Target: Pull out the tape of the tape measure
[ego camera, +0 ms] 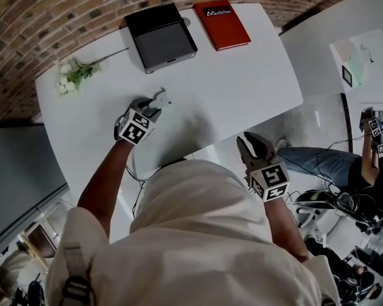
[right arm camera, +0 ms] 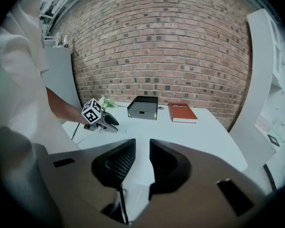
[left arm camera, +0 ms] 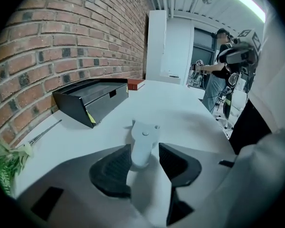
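Our left gripper (left arm camera: 145,156) holds its jaws wide about the tape measure (left arm camera: 144,133) on the counter (ego camera: 242,75), at 6 o'clock from the box (ego camera: 161,37); our right gripper (right arm camera: 142,149), jaws narrow, grips nothing.

We see the tape measure (left arm camera: 143,144) as a small, pale grey-white case with a round stud on its face. It stands upright on the white table (left arm camera: 194,109), between the spread jaws of the left gripper (left arm camera: 145,151). A sliver of gap shows beside the right-hand pad.
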A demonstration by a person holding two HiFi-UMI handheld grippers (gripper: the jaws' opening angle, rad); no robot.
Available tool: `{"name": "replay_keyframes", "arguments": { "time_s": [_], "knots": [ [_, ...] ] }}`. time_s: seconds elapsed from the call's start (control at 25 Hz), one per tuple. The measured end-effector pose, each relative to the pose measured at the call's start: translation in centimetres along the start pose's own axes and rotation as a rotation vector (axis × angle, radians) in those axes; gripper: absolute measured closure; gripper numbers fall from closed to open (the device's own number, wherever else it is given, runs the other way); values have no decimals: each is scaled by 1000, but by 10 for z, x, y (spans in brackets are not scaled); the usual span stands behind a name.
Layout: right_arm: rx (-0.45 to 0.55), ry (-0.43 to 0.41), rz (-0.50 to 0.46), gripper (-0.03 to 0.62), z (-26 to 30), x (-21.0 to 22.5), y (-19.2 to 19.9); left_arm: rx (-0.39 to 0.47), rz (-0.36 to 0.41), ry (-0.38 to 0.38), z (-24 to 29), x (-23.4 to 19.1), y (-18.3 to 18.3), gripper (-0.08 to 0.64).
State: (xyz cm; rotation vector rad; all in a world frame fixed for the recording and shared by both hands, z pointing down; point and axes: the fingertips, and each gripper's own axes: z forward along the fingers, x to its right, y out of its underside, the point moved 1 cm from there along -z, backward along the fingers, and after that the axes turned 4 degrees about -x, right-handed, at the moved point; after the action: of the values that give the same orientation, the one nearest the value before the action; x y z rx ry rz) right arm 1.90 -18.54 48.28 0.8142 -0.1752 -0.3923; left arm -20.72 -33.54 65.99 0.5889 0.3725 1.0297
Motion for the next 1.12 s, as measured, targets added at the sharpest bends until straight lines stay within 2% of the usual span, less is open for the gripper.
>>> {"name": "replay_keyframes", "arguments": {
  "time_s": [0.32, 0.4, 0.56, 0.68, 0.92, 1.12],
  "knots": [
    [-24, 17, 21, 514, -7, 4, 11, -23, 41, 42, 13, 1, 4, 384],
    [-29, 21, 30, 514, -8, 6, 14, -26, 44, 46, 13, 1, 3, 430],
    [-33, 17, 31, 514, -12, 8, 18, -44, 61, 53, 11, 2, 2, 434],
    [-27, 15, 27, 514, -15, 10, 21, -24, 79, 58, 8, 7, -4, 436],
    [-13, 2, 12, 514, -27, 11, 24, 1, 55, 88, -7, 26, -12, 436],
    [17, -16, -2, 514, -39, 14, 27, 42, 68, 103, -24, 45, -28, 436]
  ]
}}
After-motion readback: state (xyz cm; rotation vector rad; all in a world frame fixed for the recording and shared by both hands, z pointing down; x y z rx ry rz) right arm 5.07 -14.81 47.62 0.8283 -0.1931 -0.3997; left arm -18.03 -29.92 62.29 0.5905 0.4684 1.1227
